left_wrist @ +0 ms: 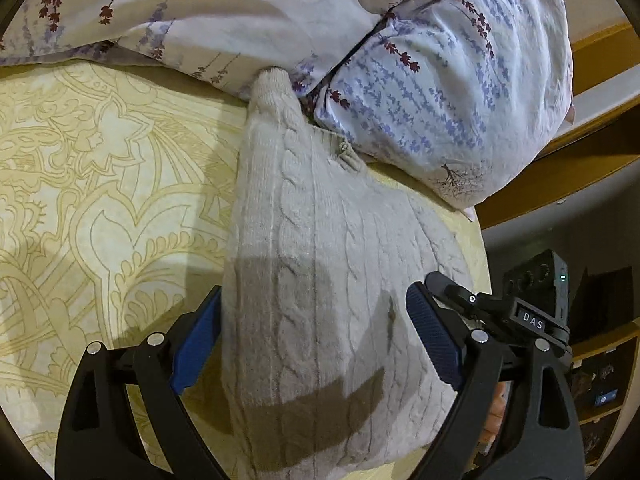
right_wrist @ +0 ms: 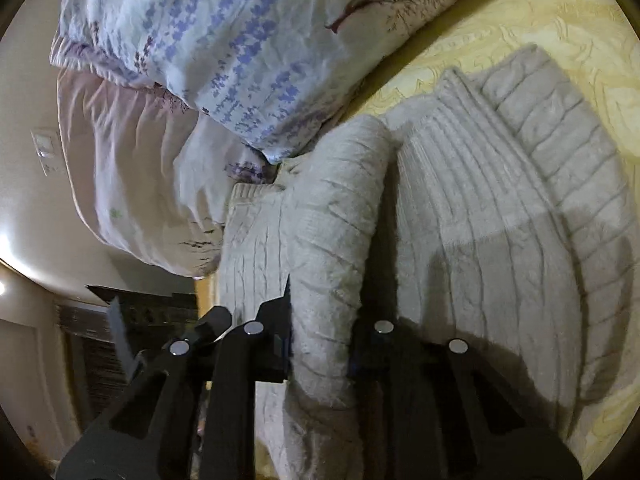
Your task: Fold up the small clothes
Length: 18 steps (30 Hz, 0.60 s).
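White letters "DAS" are showing on the right gripper (left_wrist: 532, 320) seen beside the left gripper (left_wrist: 316, 344). A cream cable-knit sweater (left_wrist: 316, 240) is lying on a yellow patterned bedspread (left_wrist: 100, 184), its far end touching a floral duvet (left_wrist: 440, 92). Wooden shelving (left_wrist: 600, 392) is standing beyond the bed. Left jaws are spread wide over the knit, gripping nothing; the right gripper (right_wrist: 320, 344) is pinching a raised fold of sweater (right_wrist: 332, 240)
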Motion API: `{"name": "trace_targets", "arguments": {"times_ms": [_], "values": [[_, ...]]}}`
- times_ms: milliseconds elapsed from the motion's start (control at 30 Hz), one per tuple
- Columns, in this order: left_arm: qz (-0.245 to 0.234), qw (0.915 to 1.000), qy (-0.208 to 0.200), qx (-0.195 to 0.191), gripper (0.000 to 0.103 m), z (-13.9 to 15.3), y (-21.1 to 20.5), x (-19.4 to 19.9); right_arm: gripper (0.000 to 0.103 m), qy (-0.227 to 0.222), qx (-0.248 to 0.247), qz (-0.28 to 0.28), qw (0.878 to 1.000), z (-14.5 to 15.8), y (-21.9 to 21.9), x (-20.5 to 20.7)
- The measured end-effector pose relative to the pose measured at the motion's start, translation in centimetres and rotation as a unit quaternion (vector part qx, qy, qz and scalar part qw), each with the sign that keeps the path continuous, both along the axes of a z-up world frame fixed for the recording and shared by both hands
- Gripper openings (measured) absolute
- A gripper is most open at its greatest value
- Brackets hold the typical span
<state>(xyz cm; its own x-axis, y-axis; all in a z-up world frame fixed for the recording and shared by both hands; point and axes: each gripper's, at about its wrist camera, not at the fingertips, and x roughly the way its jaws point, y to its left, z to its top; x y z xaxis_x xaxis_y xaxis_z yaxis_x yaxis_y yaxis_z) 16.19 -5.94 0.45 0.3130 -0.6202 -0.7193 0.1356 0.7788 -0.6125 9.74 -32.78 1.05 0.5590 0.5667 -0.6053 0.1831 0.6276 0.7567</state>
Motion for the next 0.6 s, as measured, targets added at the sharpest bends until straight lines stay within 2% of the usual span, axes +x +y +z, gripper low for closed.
{"name": "trace_targets", "arguments": {"times_ms": [200, 500, 600], "values": [[-0.002, 0.9999, -0.009, -0.010, 0.095, 0.4, -0.2, -0.3, 0.016, -0.037, -0.059, -0.012, 0.998, 2.6, -1.1, -1.2], [-0.050, 0.9984, -0.021, -0.016, 0.094, 0.9, -1.7, -1.4, 0.016, -0.027, -0.131, -0.036, 0.990, 3.5, -4.4, -3.4], [-0.068, 0.9972, -0.025, -0.019, 0.090, 1.0, -2.4, -1.8, 0.016, -0.029, -0.154, -0.042, 0.987, 3.9, -4.7, -3.7]]}}
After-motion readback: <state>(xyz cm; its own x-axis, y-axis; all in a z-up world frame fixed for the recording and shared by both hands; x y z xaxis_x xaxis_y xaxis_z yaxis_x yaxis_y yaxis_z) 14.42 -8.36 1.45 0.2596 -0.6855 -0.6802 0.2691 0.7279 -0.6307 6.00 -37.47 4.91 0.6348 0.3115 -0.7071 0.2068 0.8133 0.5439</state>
